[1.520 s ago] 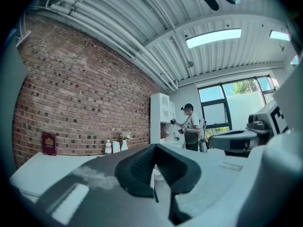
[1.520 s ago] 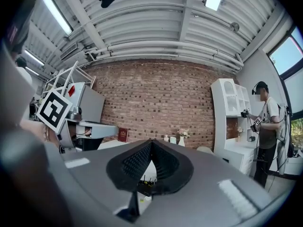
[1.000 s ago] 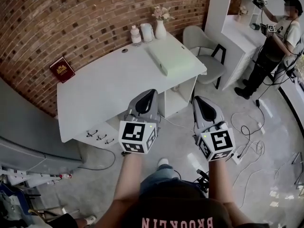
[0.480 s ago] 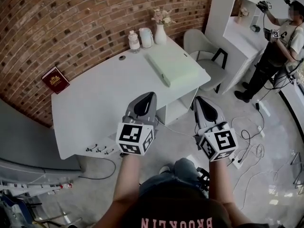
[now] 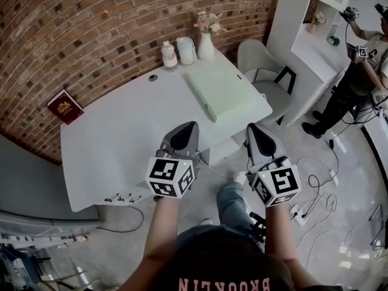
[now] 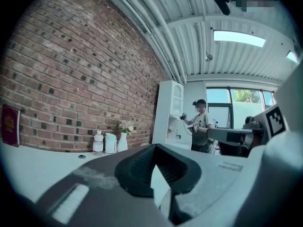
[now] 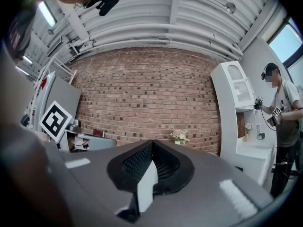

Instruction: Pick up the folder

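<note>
The folder is a pale green flat slab lying on the right part of the white desk, near its far right corner. Both grippers are held out level in front of me, short of the folder. In the head view my left gripper is shut and empty, its tip over the desk's front edge. My right gripper is also shut and empty, just off the desk's front right corner. The left gripper view shows its jaws closed together, and the right gripper view shows the same.
A red book leans against the brick wall at the desk's left end. A bottle, a white jug and a vase of flowers stand at the back. A chair, a person and floor cables lie right.
Both grippers have moved forward toward the desk together, still shut. The desk and folder now sit closer and lower in the head view.
</note>
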`<state>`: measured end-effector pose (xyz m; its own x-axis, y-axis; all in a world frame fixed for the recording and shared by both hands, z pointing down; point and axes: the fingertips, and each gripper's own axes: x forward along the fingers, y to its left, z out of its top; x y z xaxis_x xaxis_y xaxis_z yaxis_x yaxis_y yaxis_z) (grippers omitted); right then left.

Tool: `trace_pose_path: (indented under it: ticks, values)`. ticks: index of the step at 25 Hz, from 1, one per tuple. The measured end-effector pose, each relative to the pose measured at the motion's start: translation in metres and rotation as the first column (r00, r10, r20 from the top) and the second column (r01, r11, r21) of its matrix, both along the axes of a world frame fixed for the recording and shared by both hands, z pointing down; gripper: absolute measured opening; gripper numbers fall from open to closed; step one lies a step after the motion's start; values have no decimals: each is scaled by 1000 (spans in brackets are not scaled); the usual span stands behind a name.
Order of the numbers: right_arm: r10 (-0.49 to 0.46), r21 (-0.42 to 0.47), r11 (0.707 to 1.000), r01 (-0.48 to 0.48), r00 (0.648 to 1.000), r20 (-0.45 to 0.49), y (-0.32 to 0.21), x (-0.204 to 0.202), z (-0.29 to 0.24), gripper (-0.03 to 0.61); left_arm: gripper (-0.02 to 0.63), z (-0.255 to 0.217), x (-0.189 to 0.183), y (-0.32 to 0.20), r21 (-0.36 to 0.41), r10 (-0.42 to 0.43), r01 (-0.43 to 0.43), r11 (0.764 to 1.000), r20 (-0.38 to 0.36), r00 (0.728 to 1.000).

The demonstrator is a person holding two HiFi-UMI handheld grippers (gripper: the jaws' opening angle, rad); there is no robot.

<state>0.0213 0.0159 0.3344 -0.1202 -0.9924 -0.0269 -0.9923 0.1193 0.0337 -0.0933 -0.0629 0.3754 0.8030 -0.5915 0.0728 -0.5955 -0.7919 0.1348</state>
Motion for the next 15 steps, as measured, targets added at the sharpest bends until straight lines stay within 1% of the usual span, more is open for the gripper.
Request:
trace_pose_path:
  ticks: [3, 6, 10, 15]
  values:
    - [-11, -16, 1000, 11, 1000, -11, -28, 23, 1, -9, -2, 6, 19, -28, -22, -18, 18, 1000, -15, 1000]
    - [-8, -55, 998, 7, 1000, -16, -59, 54, 3, -1, -2, 6, 45, -57, -28, -41, 40, 999, -2, 999]
    - [5, -58, 998, -3, 999, 39, -109, 106, 7, 0, -2, 9, 80, -99, -30, -72, 73, 997, 15, 997]
    - [-49, -90, 994, 57, 996, 80, -174, 159, 13, 0, -2, 14, 114, -152, -55, -151, 153, 987, 35, 988]
